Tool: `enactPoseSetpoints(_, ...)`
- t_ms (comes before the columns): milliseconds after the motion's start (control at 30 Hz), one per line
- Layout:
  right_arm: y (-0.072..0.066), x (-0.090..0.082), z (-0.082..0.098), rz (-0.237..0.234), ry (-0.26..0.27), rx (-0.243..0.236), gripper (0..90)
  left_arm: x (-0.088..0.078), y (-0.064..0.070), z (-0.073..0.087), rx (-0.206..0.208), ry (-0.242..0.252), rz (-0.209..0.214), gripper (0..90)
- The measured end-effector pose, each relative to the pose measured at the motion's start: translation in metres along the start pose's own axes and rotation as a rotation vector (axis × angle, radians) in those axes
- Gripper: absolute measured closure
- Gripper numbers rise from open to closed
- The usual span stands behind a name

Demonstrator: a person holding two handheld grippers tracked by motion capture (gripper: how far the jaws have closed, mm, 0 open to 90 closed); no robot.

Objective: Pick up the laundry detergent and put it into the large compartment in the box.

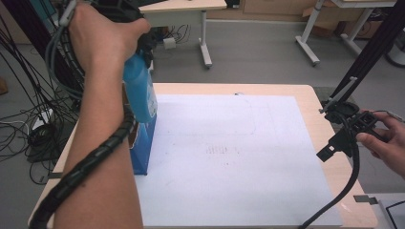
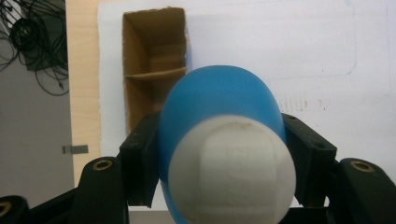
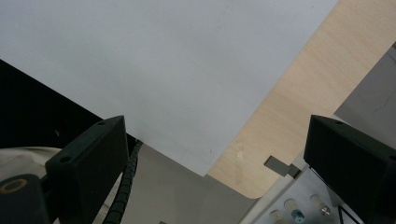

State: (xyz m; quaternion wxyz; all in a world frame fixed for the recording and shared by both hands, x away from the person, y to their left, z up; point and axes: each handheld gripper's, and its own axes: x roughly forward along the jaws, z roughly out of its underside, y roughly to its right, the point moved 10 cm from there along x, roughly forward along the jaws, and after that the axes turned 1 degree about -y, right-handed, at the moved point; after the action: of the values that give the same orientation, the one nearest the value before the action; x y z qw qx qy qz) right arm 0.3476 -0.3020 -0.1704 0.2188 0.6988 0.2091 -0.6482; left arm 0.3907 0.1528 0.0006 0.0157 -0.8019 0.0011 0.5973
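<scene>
Blue plastic fills the left claw [image 2: 224, 158]: its two black jaws press on either side of a blue bottle [image 2: 219, 116] with a white cap [image 2: 232, 170], gripped just below the cap. Seen from above, the bottle [image 1: 140, 90] hangs cap-up and slightly tilted from the left hand [image 1: 102, 33], its long axis close to upright, its base directly over the blue box [image 1: 143, 148] that stands on end at the left edge of the white sheet. The left gripper view looks down past the bottle into the box [image 2: 156, 70]: an open cardboard interior split by a divider into two compartments, lying beyond and a little to the left of the bottle. I judge that the next move turns on this one alignment, bottle base over a compartment mouth; the left claw is the one on the job.

Further right, the white sheet [image 1: 229, 157] covers most of the pale wooden worktop [image 1: 329, 181], faintly marked with pencil lines. At the far right edge the right claw [image 1: 341, 140] is held in the right hand [image 1: 387, 143] with its jaws wide apart and nothing between them, well away from the box. Behind are a grey floor, other tables and loose cables.
</scene>
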Motion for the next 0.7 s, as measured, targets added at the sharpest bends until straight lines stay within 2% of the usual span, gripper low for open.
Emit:
enactPoseSetpoints(67,0.0,0.0,-0.002,-0.001,-0.004,-0.001,6.3,0.0,-0.01,-0.002,-0.011,0.002,0.0,38.1)
enactPoseSetpoints(167,0.0,0.0,-0.003,0.002,-0.007,0.0,6.3,0.0,-0.016,-0.003,-0.016,0.003,-0.004,38.1)
enactPoseSetpoints(333,-0.001,-0.001,-0.006,0.018,-0.014,0.005,6.3,-0.002,-0.032,-0.008,-0.033,0.009,-0.009,38.1)
enactPoseSetpoints(367,-0.002,-0.002,-0.006,0.02,-0.015,0.005,6.3,-0.001,-0.038,-0.01,-0.044,0.018,-0.013,38.1)
enactPoseSetpoints(533,-0.002,-0.003,-0.008,0.026,-0.017,0.005,6.3,0.003,-0.047,-0.015,-0.052,0.017,-0.027,38.1)
enactPoseSetpoints(700,-0.003,-0.002,-0.012,0.029,-0.023,0.007,6.3,0.011,-0.057,-0.019,-0.075,0.036,-0.038,38.1)
